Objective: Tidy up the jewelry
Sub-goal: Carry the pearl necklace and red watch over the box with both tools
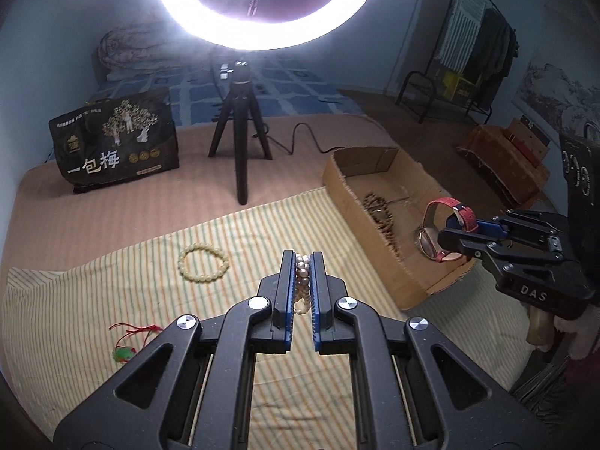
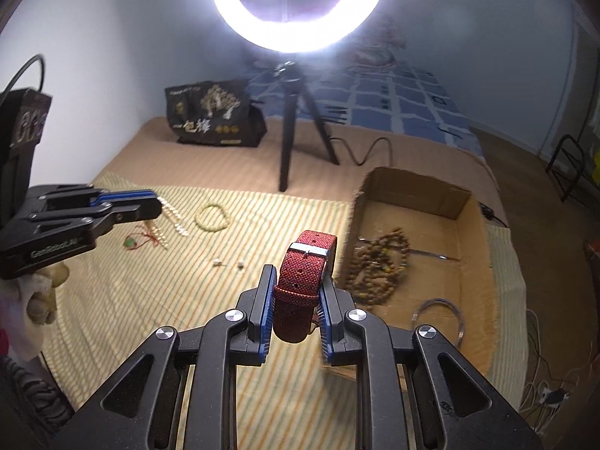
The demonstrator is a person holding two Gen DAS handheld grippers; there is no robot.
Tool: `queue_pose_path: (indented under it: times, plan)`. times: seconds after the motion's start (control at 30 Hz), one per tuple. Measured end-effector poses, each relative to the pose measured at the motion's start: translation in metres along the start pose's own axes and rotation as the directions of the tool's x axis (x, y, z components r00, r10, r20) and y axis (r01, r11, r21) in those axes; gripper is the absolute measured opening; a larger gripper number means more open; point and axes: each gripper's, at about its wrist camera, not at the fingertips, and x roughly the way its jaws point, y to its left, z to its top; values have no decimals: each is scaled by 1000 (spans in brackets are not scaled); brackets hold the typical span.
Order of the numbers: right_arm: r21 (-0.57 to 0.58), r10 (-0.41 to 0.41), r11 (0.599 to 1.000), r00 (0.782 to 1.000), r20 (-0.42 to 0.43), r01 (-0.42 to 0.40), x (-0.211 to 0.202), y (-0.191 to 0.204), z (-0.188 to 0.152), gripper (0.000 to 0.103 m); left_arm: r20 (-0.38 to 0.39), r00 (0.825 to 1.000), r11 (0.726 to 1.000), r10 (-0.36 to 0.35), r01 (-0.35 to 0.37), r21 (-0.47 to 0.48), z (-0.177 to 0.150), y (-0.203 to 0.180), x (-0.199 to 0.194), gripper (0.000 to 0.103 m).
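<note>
The right wrist view shows the right hand-held gripper (image 2: 296, 300) pinching the red watch (image 2: 305, 281) by its soft strap. The left hand-held gripper (image 1: 303, 281) clamps the pearl bracelet (image 1: 302, 281). Both seem light; the beads may slip.

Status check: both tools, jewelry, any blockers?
Left tool shut on pearl strand. Right tool shut on red watch, beside cardboard box. Yellow bracelet, red-cord pendant on cloth. Path clear.

Left gripper (image 1: 303, 258) clamped shut, right gripper (image 2: 298, 285) clamped; both angled downward.
</note>
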Motion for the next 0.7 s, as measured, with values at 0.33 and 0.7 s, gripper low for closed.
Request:
queue_pose_path:
  times: [0.33,0.7]
  plan:
    - [106,-33,994,999,35,29,-20,-55,4,19,45,996,997,-81,81,7,14,-44,0,5]
    - [172,-66,983,998,20,61,-17,-100,5,19,21,991,989,-135,134,56,17,-99,34,5]
